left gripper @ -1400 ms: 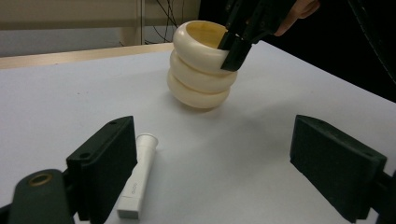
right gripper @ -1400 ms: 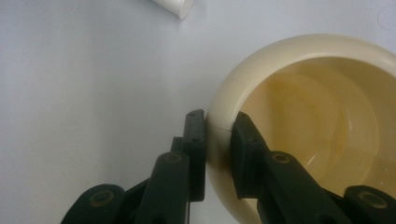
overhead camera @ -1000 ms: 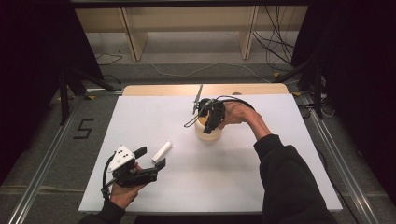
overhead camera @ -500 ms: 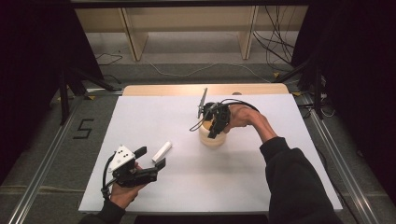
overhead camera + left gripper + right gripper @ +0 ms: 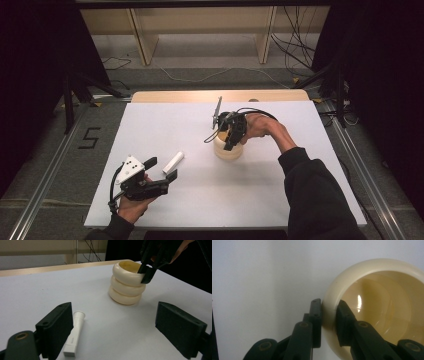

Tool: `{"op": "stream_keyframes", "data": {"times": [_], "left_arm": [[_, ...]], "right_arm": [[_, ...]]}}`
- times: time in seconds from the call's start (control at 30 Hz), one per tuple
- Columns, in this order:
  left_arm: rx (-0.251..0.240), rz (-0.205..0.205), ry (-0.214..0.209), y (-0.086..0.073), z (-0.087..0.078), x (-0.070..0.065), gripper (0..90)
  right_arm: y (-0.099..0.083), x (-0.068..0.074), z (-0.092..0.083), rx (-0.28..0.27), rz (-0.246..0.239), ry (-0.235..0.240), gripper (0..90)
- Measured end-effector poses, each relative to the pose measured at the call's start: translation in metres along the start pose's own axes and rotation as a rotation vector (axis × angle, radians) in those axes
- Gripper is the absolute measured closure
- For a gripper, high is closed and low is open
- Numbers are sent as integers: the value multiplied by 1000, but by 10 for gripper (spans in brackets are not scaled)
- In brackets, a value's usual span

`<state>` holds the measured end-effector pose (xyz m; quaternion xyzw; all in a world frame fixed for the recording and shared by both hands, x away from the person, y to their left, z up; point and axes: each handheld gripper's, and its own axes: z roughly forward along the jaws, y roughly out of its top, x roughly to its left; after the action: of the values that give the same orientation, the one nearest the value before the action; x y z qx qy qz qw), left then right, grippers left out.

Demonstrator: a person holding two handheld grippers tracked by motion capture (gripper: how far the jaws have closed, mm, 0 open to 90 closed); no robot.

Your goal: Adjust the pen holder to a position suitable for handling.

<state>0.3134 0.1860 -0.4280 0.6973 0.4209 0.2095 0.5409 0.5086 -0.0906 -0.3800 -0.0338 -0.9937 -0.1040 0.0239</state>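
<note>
A cream pot (image 5: 228,149) made of three stacked rings stands upright at mid-table; I also see the pot (image 5: 126,286) in the left gripper view. My right gripper (image 5: 231,142) reaches down over it and is shut on its rim (image 5: 329,307), one pad outside the wall and one inside. Those jaws have just eased open a touch, with the rim still between them. A small white tube (image 5: 173,162) lies flat on the table. My left gripper (image 5: 162,170) rests near the front left, open, with the tube (image 5: 75,332) just beside its left jaw.
The white tabletop (image 5: 300,190) has a bare wooden strip (image 5: 175,96) along its far edge. Wooden legs (image 5: 142,40) and loose cables (image 5: 295,55) lie on the floor beyond. A "5" (image 5: 90,137) is marked on the floor at the left.
The right gripper and the cream pot have shifted slightly right and nearer. The left gripper and the white tube have stayed put.
</note>
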Motion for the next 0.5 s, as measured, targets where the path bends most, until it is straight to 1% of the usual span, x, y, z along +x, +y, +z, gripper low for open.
{"op": "stream_keyframes", "data": {"times": [0.1,0.17,0.27,0.3,0.33,0.37,0.4,0.43,0.5], "left_arm": [[0,0,0,0,0,0,139],[0,0,0,0,0,0,139],[0,0,0,0,0,0,139],[0,0,0,0,0,0,139],[0,-1,0,0,0,0,139],[0,-1,0,0,0,0,139],[0,-1,0,0,0,0,139],[0,0,0,0,0,0,139],[1,-1,-1,0,0,0,139]], "right_arm": [[-1,0,-1,-7,3,-18,752],[-1,0,-3,-28,4,-33,733],[-2,-1,-7,-52,5,-35,690],[-1,0,-8,-55,6,-45,671],[-2,-1,-11,-63,21,-59,634],[-2,-1,-11,-63,21,-59,634],[-2,-1,-13,-65,31,-56,621],[-3,-1,-14,-85,32,-65,611],[-4,0,-17,-100,45,-74,584]]}}
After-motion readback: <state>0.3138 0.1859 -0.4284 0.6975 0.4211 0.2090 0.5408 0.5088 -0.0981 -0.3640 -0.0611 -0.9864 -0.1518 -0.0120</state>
